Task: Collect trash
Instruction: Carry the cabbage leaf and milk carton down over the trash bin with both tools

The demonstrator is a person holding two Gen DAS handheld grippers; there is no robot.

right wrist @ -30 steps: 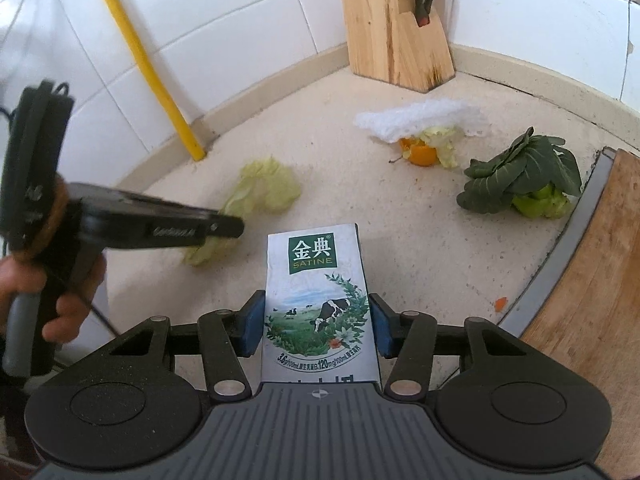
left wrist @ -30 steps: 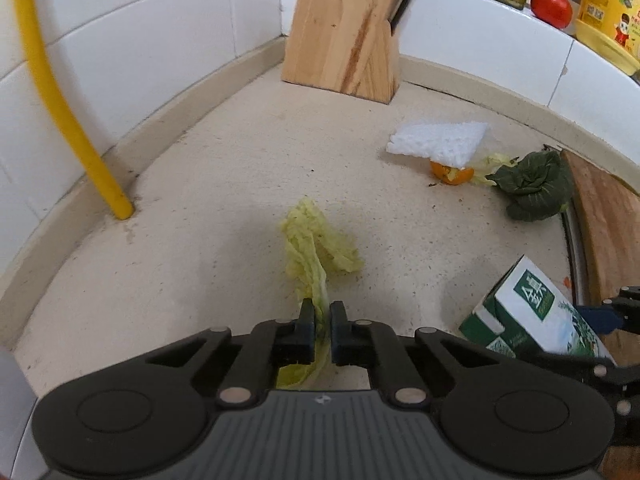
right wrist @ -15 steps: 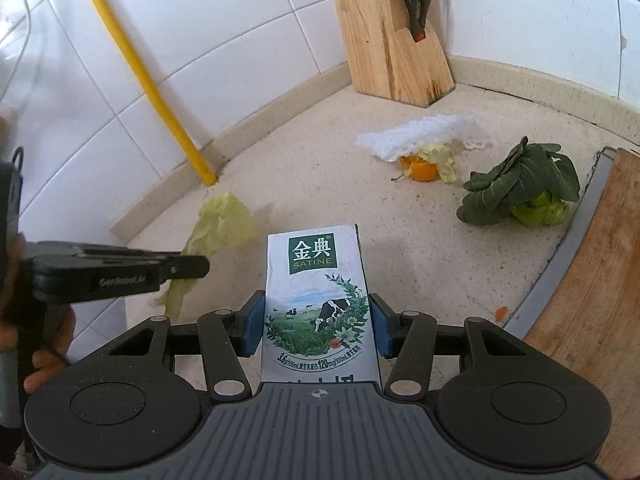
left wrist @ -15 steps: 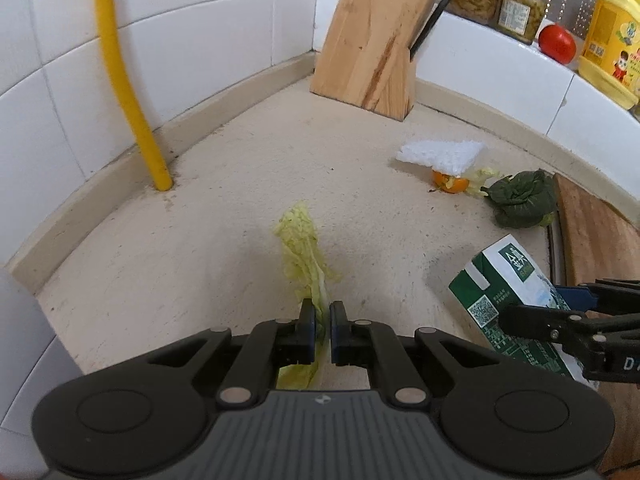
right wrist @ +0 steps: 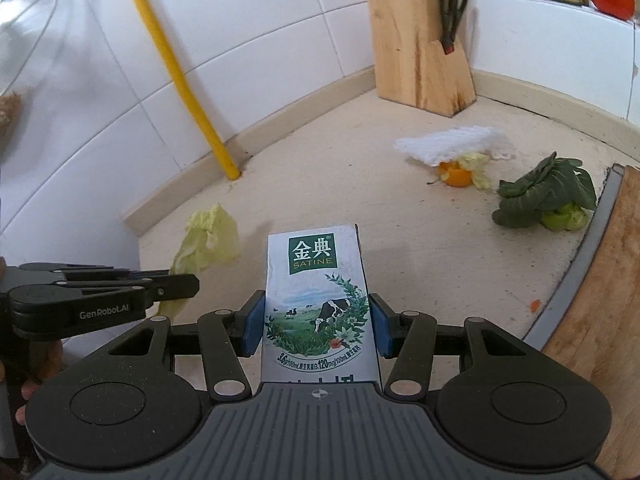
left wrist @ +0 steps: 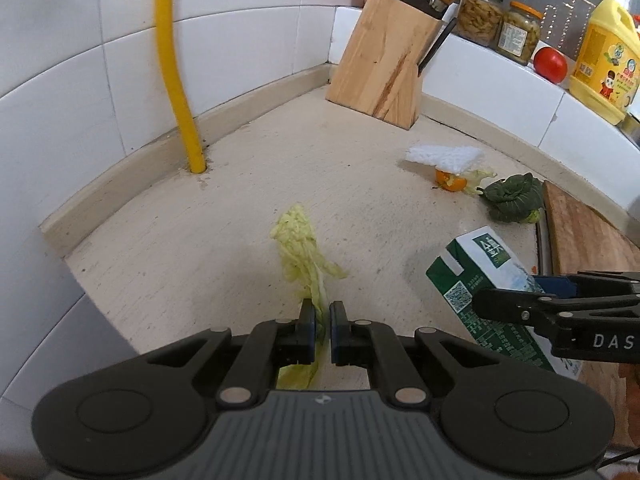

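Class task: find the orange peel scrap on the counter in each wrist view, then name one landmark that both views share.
Left wrist view: the orange peel lies right of centre, under the near edge of the white cloth.
Right wrist view: the orange peel lies upper right of centre, under the same cloth.
Shared landmark: the wooden knife block in the corner.

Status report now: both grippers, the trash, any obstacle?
Left gripper shut on pale yellow-green cabbage leaf. Right gripper shut on white-green milk carton. Nothing in the way.
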